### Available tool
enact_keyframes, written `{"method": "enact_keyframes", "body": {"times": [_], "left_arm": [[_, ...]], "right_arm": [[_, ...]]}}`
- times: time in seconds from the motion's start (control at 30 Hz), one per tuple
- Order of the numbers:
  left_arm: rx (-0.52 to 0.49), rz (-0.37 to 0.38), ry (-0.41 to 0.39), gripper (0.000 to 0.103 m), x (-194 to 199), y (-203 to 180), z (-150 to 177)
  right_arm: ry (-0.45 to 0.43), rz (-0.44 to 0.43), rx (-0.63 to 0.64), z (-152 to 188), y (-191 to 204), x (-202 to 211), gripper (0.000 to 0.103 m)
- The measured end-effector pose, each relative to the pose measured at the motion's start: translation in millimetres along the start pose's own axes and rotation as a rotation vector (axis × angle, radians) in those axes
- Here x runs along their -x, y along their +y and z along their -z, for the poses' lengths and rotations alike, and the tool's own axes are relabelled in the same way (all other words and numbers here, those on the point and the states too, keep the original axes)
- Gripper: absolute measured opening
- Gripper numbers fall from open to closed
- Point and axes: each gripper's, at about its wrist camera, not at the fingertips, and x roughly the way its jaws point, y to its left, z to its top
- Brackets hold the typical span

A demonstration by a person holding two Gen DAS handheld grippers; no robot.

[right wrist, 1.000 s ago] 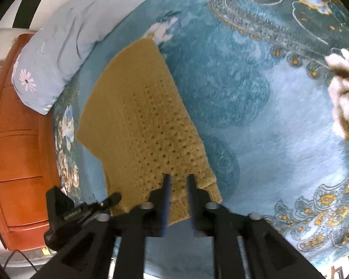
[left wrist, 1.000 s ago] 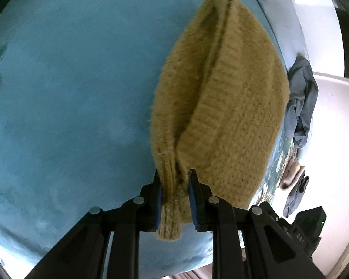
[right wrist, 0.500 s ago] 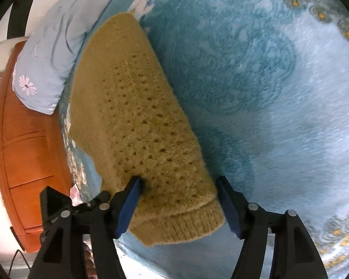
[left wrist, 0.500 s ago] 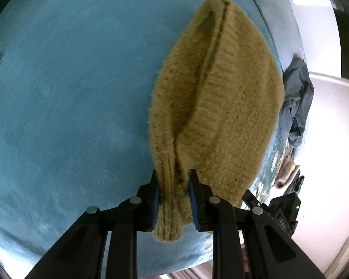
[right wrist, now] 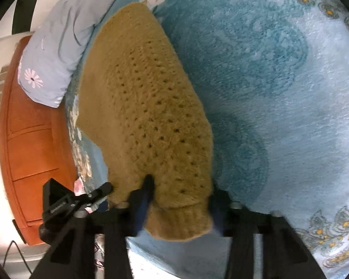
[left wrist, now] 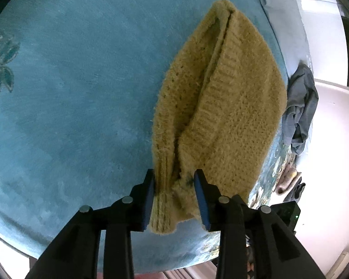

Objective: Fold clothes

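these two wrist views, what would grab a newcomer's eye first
The fuzzy mustard-yellow knit sweater dominates both views, lying folded on the teal patterned blanket. The left claw has its jaws on either side of a bunched ribbed edge, while the right claw straddles the sweater's near hem with its jaws spread wide. A pale blue pillow with a daisy print lies beyond the sweater in the right view.

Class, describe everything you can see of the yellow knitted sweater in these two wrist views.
The yellow sweater is a fuzzy mustard knit with an openwork eyelet pattern and ribbed edges. It lies folded lengthwise on the teal patterned blanket, layers parted along a seam-like gap. The left gripper has its jaws on either side of the near ribbed end. The right gripper straddles the other ribbed corner, jaws wide, blurred. Its far end reaches toward the pale blue pillow.
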Motion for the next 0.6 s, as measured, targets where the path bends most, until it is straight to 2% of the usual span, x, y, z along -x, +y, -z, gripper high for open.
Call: {"method": "enact_keyframes", "body": {"times": [0.2,0.33,0.4,0.43,0.5,0.57,0.6], "left_arm": [[-0.038,-0.004,-0.011,0.035,17,-14,13],[-0.101,0.030,-0.036,0.036,24,-42,18],[-0.138,0.057,-0.047,0.045,54,-28,-1],[-0.154,0.072,-0.048,0.046,59,-33,-13],[-0.185,0.093,-0.039,0.047,45,-58,-31],[-0.233,0.088,-0.030,0.048,28,-79,-43],[-0.272,0.076,-0.032,0.052,31,-89,-49]], "right_arm": [[0.012,-0.028,0.015,-23,0,32,0.027],[-0.025,0.072,0.112,-87,-16,88,0.026],[-0.028,0.139,0.162,-124,-20,110,0.026],[-0.021,0.179,0.192,-143,-22,120,0.026],[0.007,0.247,0.238,-170,-23,126,0.026],[0.025,0.277,0.259,-186,-22,124,0.026],[0.033,0.289,0.268,-193,-22,123,0.026]]}}
